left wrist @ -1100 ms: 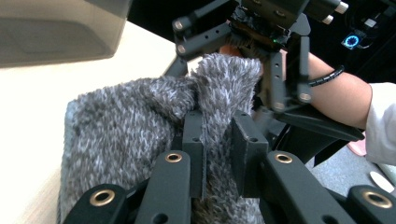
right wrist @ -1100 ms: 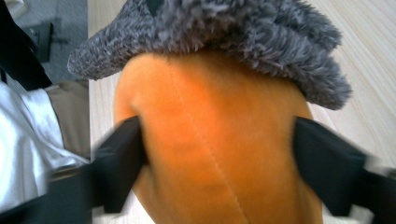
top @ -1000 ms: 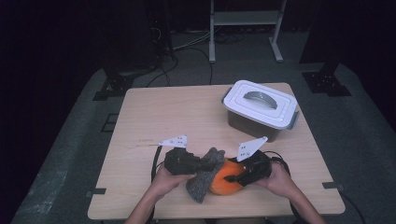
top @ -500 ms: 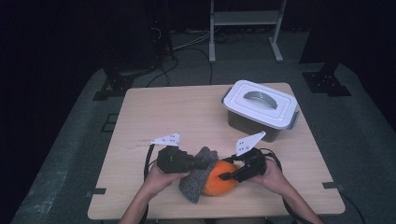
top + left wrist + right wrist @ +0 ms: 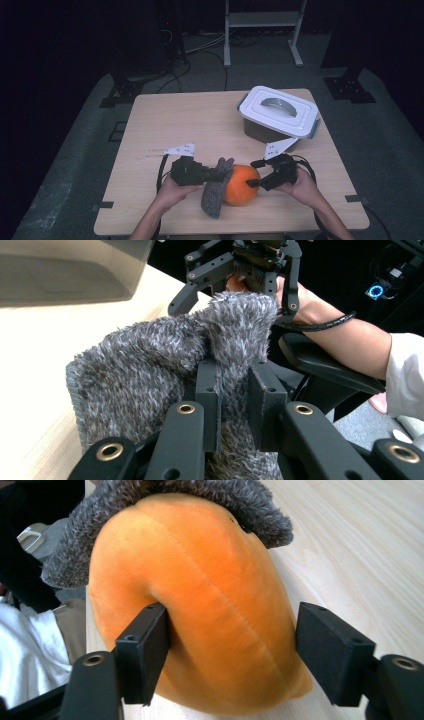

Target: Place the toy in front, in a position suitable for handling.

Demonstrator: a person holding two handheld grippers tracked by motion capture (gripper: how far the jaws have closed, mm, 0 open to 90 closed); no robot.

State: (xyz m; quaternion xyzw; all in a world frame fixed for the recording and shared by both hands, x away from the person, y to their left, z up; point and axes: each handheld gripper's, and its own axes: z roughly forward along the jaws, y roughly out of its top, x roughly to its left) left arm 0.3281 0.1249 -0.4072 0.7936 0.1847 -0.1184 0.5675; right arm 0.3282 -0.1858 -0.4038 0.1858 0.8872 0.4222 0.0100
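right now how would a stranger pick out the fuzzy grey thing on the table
Start at the wooden table and go to its near edge, between the two hands. The grey sock drapes over the orange plush, pinched by the left gripper; it alone is shaggy and grey.

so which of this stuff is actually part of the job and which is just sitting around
In the job:
- grey fuzzy cloth, pinched in the left tool
- orange plush, between the right tool's just-opening jaws

Lying about:
- lidded white box
- metal stand
- floor cables
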